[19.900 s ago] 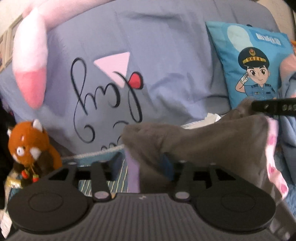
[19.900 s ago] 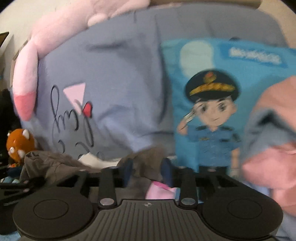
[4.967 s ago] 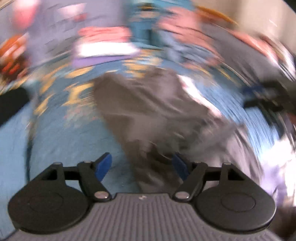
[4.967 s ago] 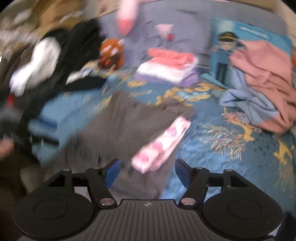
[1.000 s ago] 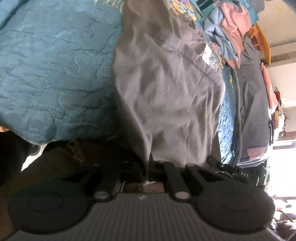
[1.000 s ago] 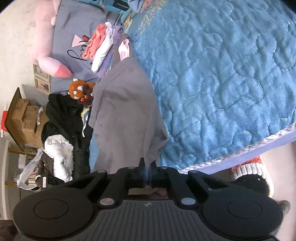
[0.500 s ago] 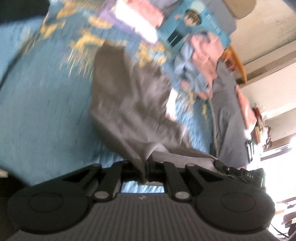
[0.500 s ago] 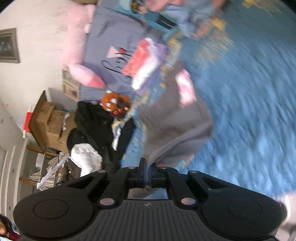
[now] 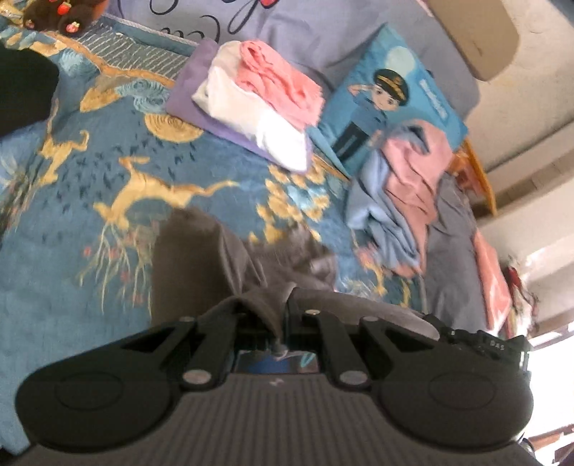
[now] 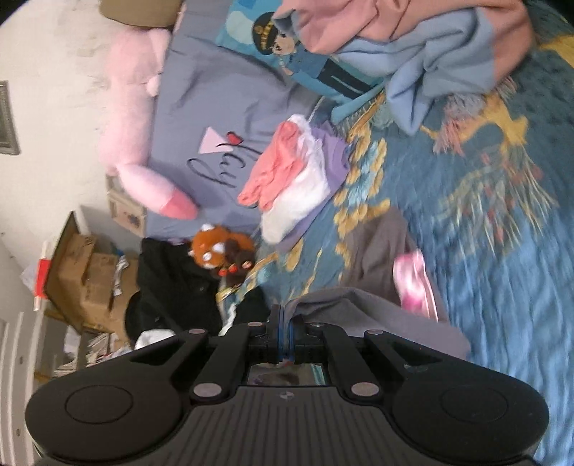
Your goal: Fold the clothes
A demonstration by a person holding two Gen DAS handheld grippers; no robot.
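Observation:
A grey garment with a pink patterned lining lies partly on the blue bedspread. My left gripper is shut on one corner of its hem, lifted off the bed. My right gripper is shut on the other corner of the grey garment, its blue pads pressed together on the cloth. The right gripper's black body shows at the lower right of the left wrist view, with the hem stretched between the two grippers.
A folded stack of pink, white and purple clothes sits near the grey pillow. An unfolded pink and light blue heap lies beside the cartoon cushion. A red panda toy, black clothing and cardboard boxes are off the bed's side.
Both grippers have risen and swung toward the head of the bed, carrying the grey garment's hem up over the rest of it. Both stayed shut on the cloth.

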